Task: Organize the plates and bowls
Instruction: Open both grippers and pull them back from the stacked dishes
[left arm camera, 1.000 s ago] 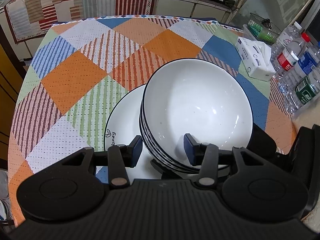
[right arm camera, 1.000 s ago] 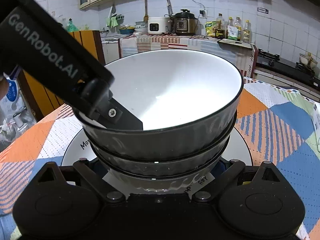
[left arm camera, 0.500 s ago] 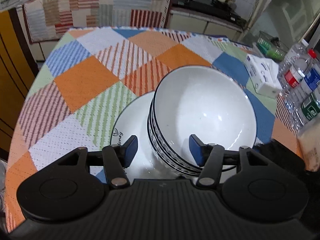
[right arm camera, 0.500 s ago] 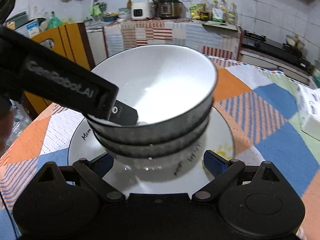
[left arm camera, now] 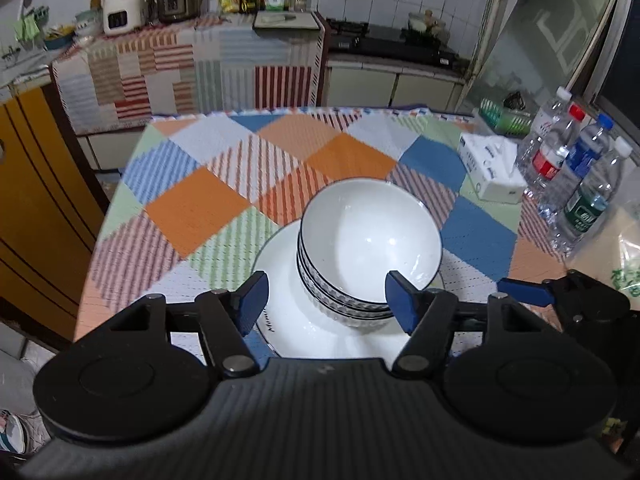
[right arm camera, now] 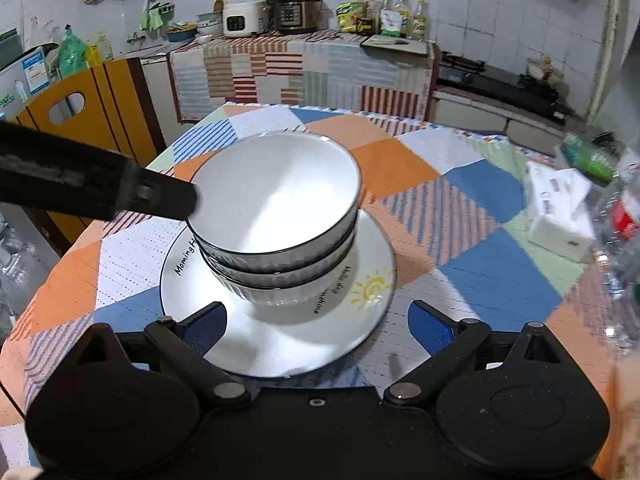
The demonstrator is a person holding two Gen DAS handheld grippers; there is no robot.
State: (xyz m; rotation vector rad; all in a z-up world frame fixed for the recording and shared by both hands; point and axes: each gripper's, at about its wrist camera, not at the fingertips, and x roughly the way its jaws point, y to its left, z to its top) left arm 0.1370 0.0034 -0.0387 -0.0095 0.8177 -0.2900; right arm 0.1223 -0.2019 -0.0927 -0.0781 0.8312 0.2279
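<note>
Three nested white bowls (left arm camera: 370, 240) with dark patterned outsides stand on a white plate (left arm camera: 286, 280) on the checked tablecloth. In the left wrist view my left gripper (left arm camera: 326, 300) hovers above and just short of the stack. Its jaws are opening, and its blue pads (left arm camera: 254, 300) touch nothing. The right wrist view shows the same bowls (right arm camera: 276, 208) on the plate (right arm camera: 280, 340), which carries lettering and a sun drawing. My right gripper (right arm camera: 318, 328) stands open over the plate's near edge, holding nothing. A finger of the left gripper (right arm camera: 160, 200) reaches in from the left, close to the top bowl's rim.
A white tissue box (left arm camera: 492, 172) and several water bottles (left arm camera: 568, 184) stand at the table's right side, with a green basket (left arm camera: 504, 116) behind them. A yellow cabinet (left arm camera: 36, 200) flanks the table's left edge. Bare cloth (left arm camera: 200, 204) lies beyond the plate.
Both grippers have drawn back and up from the stack, which now looks smaller. The left jaws have widened away from the top bowl's rim. The right fingers have come clear of the plate.
</note>
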